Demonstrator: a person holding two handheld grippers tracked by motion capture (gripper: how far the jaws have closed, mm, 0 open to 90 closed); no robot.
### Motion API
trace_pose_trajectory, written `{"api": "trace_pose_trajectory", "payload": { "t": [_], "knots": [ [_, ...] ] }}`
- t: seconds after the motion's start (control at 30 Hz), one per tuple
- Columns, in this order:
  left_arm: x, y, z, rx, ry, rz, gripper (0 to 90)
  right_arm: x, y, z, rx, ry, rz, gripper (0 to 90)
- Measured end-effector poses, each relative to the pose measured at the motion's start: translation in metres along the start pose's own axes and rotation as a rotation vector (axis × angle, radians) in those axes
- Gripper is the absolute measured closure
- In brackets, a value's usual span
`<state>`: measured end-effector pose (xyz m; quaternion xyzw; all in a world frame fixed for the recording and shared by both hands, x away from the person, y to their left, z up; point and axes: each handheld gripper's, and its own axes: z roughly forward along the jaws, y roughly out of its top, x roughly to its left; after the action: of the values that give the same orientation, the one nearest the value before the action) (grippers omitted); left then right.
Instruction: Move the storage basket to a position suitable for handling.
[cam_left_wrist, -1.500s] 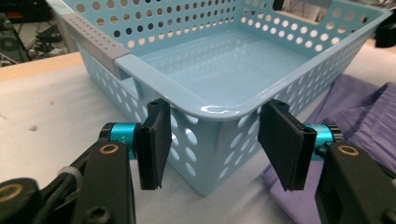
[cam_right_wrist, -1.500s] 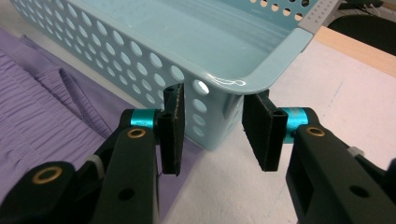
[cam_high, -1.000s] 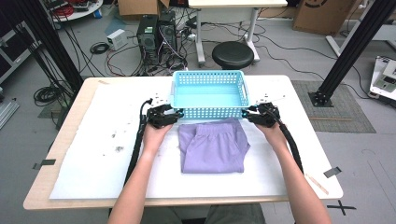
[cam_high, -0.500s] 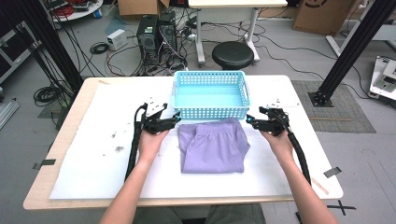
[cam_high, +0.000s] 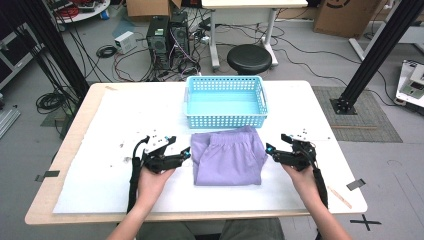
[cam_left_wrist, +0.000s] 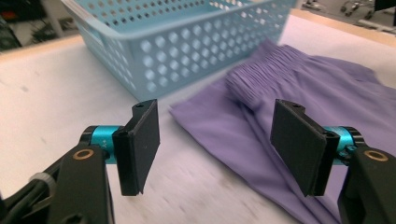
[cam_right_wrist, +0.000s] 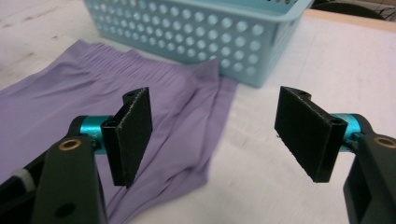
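A folded purple garment (cam_high: 227, 159) lies flat on the white table cover, just in front of a light blue perforated basket (cam_high: 225, 121). My left gripper (cam_high: 187, 152) hovers at the garment's left edge and points at it. Its jaws have just been opening and stand wide with nothing between them (cam_left_wrist: 217, 144). My right gripper (cam_high: 269, 149) is at the garment's right edge, its jaws likewise just opened and holding nothing (cam_right_wrist: 215, 135). Both gripper views show the garment (cam_left_wrist: 327, 88) (cam_right_wrist: 70, 98) with the basket (cam_left_wrist: 187, 51) (cam_right_wrist: 210, 37) behind it.
The white cover (cam_high: 110, 125) spreads over the wooden table, with bare room to the left and right of the basket. A strip of tape (cam_high: 356, 184) lies near the right edge. Beyond the table are a stool (cam_high: 249, 59), computers and cables on the floor.
Both hands have drawn back from the garment's far corners by the basket toward the near side and slightly outward. Both pairs of jaws have widened; the garment lies still.
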<state>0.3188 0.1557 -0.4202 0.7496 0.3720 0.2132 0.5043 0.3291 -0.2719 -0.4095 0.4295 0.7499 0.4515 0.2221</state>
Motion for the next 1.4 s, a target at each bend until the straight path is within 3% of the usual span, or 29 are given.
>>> {"api": "trace_pose_trajectory", "payload": {
  "t": [0.23,0.37,0.5,0.53,0.67,0.73,0.83,0.87,0.9,0.97,1.07,1.13,1.2,1.23,1.27,1.4],
  "knots": [
    [-0.02,-0.018,-0.009,0.049,-0.003,-0.022,34.8,0.026,-0.023,-0.013,0.022,0.009,-0.008,29.0],
    [-0.032,-0.028,-0.012,0.083,-0.043,-0.065,35.9,0.039,-0.037,-0.02,0.053,0.008,-0.014,29.0],
    [-0.036,-0.032,-0.009,0.106,-0.048,-0.086,36.3,0.045,-0.044,-0.021,0.068,-0.009,-0.023,29.0],
    [-0.038,-0.034,-0.006,0.121,-0.053,-0.105,36.3,0.05,-0.047,-0.021,0.084,-0.001,0.001,29.0],
    [-0.043,-0.035,-0.004,0.135,-0.072,-0.103,36.3,0.059,-0.05,-0.018,0.108,0.014,-0.003,29.7],
    [-0.045,-0.035,-0.003,0.145,-0.091,-0.135,36.3,0.06,-0.05,-0.016,0.112,0.017,-0.009,32.2],
    [-0.049,-0.035,0.002,0.194,-0.082,-0.115,36.8,0.064,-0.051,-0.01,0.157,0.031,-0.002,37.3],
    [-0.05,-0.034,0.003,0.215,-0.09,-0.123,40.8,0.064,-0.053,-0.003,0.22,0.056,0.017,42.5],
    [-0.05,-0.034,0.005,0.23,-0.096,-0.126,42.5,0.064,-0.053,-0.001,0.24,0.065,0.017,43.3],
    [-0.052,-0.033,0.008,0.262,-0.087,-0.101,44.2,0.064,-0.052,-0.001,0.243,0.061,0.018,45.7],
    [-0.053,-0.033,0.01,0.266,-0.089,-0.1,49.5,0.065,-0.051,0.0,0.25,0.056,0.016,52.4],
    [-0.053,-0.032,0.011,0.267,-0.091,-0.093,53.6,0.066,-0.051,0.0,0.25,0.089,0.009,65.6],
    [-0.054,-0.033,0.011,0.264,-0.097,-0.092,55.3,0.068,-0.051,0.0,0.252,0.096,-0.003,67.4],
    [-0.054,-0.032,0.012,0.265,-0.101,-0.089,59.3,0.069,-0.051,0.001,0.254,0.112,-0.012,75.9],
    [-0.054,-0.032,0.012,0.265,-0.11,-0.089,59.3,0.069,-0.051,0.001,0.254,0.112,-0.012,75.9],
    [-0.054,-0.032,0.014,0.273,-0.155,-0.083,76.4,0.068,-0.051,0.0,0.262,0.148,-0.006,84.5]
  ]
}}
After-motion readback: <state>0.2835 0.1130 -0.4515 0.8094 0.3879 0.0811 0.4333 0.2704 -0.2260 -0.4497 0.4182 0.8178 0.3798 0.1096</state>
